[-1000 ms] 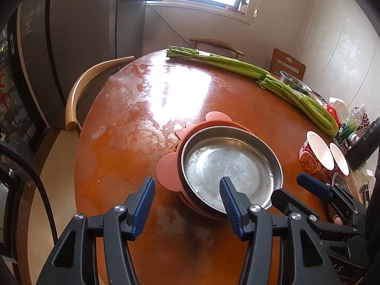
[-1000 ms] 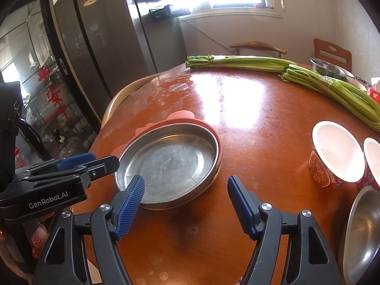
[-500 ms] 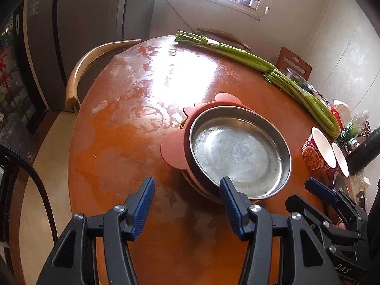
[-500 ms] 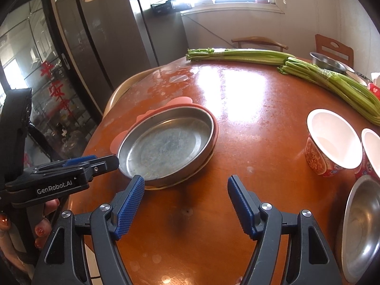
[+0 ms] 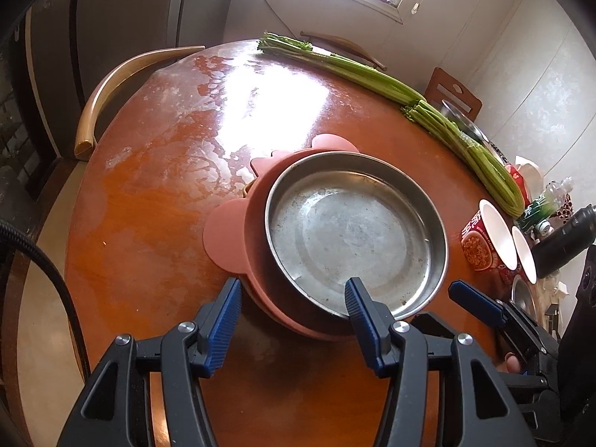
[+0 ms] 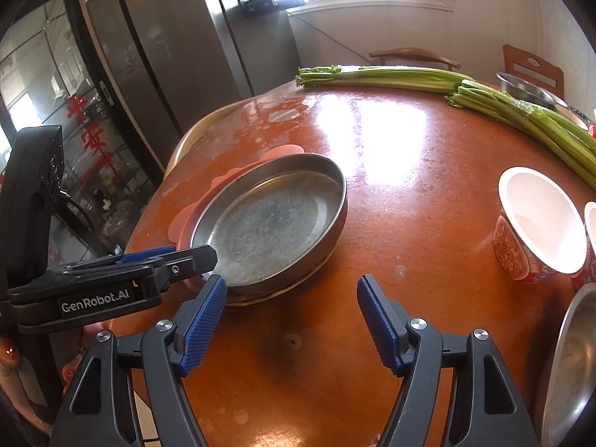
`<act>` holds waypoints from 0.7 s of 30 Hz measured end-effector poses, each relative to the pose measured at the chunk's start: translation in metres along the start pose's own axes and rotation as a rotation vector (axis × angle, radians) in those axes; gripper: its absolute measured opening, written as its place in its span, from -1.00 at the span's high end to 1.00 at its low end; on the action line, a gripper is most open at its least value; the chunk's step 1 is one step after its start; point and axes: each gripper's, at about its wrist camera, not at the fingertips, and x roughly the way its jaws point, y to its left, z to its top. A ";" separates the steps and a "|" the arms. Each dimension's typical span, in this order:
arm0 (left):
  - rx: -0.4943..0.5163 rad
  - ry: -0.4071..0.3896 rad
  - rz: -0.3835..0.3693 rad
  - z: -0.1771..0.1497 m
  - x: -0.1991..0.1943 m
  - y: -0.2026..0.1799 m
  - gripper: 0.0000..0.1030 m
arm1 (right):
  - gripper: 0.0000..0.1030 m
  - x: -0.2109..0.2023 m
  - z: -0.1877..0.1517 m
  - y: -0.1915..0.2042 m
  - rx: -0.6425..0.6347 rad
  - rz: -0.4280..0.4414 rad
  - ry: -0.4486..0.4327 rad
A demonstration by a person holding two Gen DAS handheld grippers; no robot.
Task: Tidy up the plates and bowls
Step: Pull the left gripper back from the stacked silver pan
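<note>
1. Spreading wide at lower centre of its own view, the left gripper (image 5: pixel 292 298) straddles the near rim of the steel plate (image 5: pixel 354 238).
2. Round, with no long axis, the steel plate sits face-up on a pink plate (image 5: pixel 227 238) mid-desk (image 5: pixel 141 186).
3. Only the right view shows the right gripper (image 6: pixel 290 298) wide apart over bare desk, paper bowls (image 6: pixel 536 219) at right.

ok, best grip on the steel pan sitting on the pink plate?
Pinch the steel pan by its upright near rim, coming in low from the table's near edge, one finger inside and one outside. The left hand-held gripper is open and already straddling that rim above the pink plate.
</note>
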 end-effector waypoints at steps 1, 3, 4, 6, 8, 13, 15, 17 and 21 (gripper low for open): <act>-0.004 -0.001 0.001 0.001 0.001 0.000 -0.10 | -0.44 0.001 0.000 0.000 -0.002 0.001 0.003; -0.008 0.001 -0.004 0.004 0.003 0.000 -0.10 | -0.44 0.004 0.000 0.000 -0.002 0.002 0.006; -0.007 0.002 -0.004 0.006 0.004 -0.001 -0.10 | -0.44 0.005 0.000 -0.001 0.000 0.002 0.008; 0.002 0.006 -0.005 0.008 0.007 -0.005 -0.10 | -0.44 0.006 0.000 -0.004 0.005 0.002 0.007; 0.012 0.007 -0.003 0.011 0.011 -0.011 -0.10 | -0.44 0.007 0.000 -0.006 0.015 -0.002 0.008; 0.047 0.017 -0.020 0.017 0.022 -0.030 -0.10 | -0.44 0.010 0.000 -0.022 0.046 -0.020 0.011; 0.059 0.019 -0.021 0.020 0.026 -0.037 -0.10 | -0.44 0.009 0.001 -0.028 0.055 -0.031 0.006; 0.073 0.018 -0.016 0.023 0.030 -0.044 -0.10 | -0.44 0.007 0.001 -0.033 0.062 -0.036 0.001; 0.087 0.018 -0.007 0.029 0.037 -0.053 -0.10 | -0.44 0.007 0.002 -0.039 0.071 -0.042 -0.001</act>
